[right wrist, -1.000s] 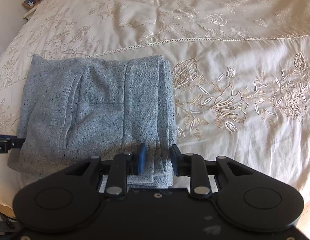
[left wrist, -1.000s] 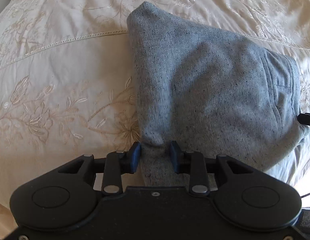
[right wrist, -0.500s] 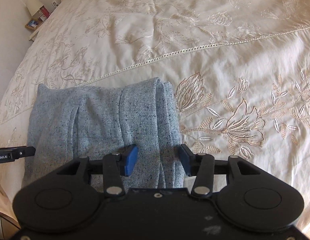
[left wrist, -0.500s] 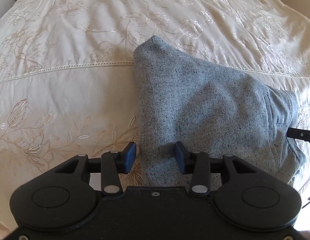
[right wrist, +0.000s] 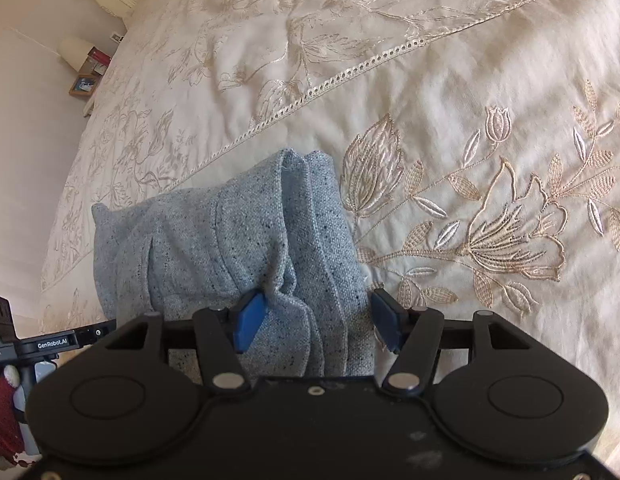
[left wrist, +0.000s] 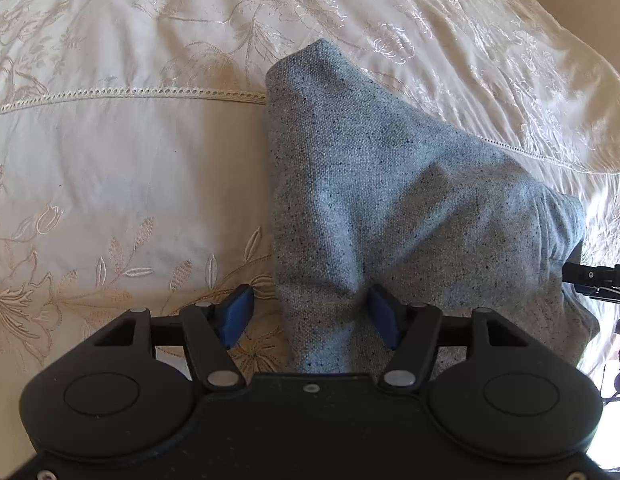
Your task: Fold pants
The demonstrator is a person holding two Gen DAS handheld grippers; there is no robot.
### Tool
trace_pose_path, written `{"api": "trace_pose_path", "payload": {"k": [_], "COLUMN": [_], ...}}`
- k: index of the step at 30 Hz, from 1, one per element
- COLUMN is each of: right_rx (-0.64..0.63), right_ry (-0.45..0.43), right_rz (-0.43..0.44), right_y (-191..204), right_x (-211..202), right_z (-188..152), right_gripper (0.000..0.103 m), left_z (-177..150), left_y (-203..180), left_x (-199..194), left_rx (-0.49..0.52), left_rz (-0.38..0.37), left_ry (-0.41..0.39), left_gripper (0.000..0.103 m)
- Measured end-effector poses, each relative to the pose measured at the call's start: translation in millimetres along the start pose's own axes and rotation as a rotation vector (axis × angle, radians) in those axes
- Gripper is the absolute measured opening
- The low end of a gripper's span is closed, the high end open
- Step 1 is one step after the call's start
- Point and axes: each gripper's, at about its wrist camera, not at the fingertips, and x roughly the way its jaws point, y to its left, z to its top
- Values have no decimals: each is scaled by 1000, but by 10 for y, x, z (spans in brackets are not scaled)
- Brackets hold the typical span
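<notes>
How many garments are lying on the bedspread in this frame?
1: the folded grey pants, lying on the cream bedspread near its front edge, with both open grippers at its near corners. Nothing shows whether anything lies outside the views.

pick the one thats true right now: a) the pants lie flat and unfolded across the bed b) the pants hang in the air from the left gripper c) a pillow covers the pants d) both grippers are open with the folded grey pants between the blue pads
d: the left gripper and right gripper both stand wide open, and the pants sit folded on the bedspread.
</notes>
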Motion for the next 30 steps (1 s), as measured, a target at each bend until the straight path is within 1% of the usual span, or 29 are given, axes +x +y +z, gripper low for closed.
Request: {"api": "trace_pose_path", "payload": {"k": [1, 3, 4, 5, 6, 7, 8, 9, 10, 11, 12, 13, 15, 18, 19, 23, 26, 30], "right_rx": [7, 29, 38, 43, 32, -7, -51, -110, -154, -178, -184, -184, -211, -315, -326, -364, -384, -400], "right_ry": [1, 11, 22, 40, 55, 46, 37, 20, 3, -13, -31, -54, -82, -108, -112, -160, -198, -232], "right_rz": [2, 8, 14, 29, 35, 0, -19, -46, -82, -102, -106, -101, -94, -87, -78, -37, -6, 22], "right_y": [0, 3, 10, 25, 100, 218, 313, 440, 553, 640, 697, 757, 889, 1195, 1269, 1631, 1949, 2303], "right_x": [-1, -18, -13, -2, 20, 4, -16, -62, -117, -186, -261, -361, -504, -630, -635, -581, -444, -185], "right_z": [-6, -17, -16, -15, -6, -26, -40, -63, -84, -98, -110, -118, -122, -46, 2, 389, 776, 1231], "right_gripper": [64, 63, 63, 61, 57, 52, 39, 26, 23, 19, 17, 17, 16, 16, 16, 16, 16, 16], "left_z": [-6, -16, -2, 25, 50, 67, 82, 76, 56, 36, 23, 28, 69, 222, 311, 773, 1138, 1556], "left_y": [18, 19, -9, -62, -124, -178, -239, -284, -317, -339, -359, -370, -389, -464, -477, -299, -120, 93], "left_x": [-10, 10, 37, 85, 104, 93, 59, 1, -77, -164, -257, -373, -583, -856, -922, -1146, -1258, -1283], "left_rx": [-24, -62, -70, -83, -81, -58, -43, -30, -18, -13, -12, -20, -28, 12, 28, 32, 30, 25], "left_rz": [-6, -14, -23, -34, -41, -77, -75, -42, -20, -4, 12, 19, 15, 50, 60, 69, 90, 126], "left_ry": [-5, -7, 3, 28, 39, 40, 38, 16, -10, -37, -64, -92, -139, -220, -241, -323, -372, -421], "left_gripper": [66, 72, 82, 83, 74, 42, 29, 24, 18, 15, 14, 11, 11, 11, 11, 11, 11, 11]}}
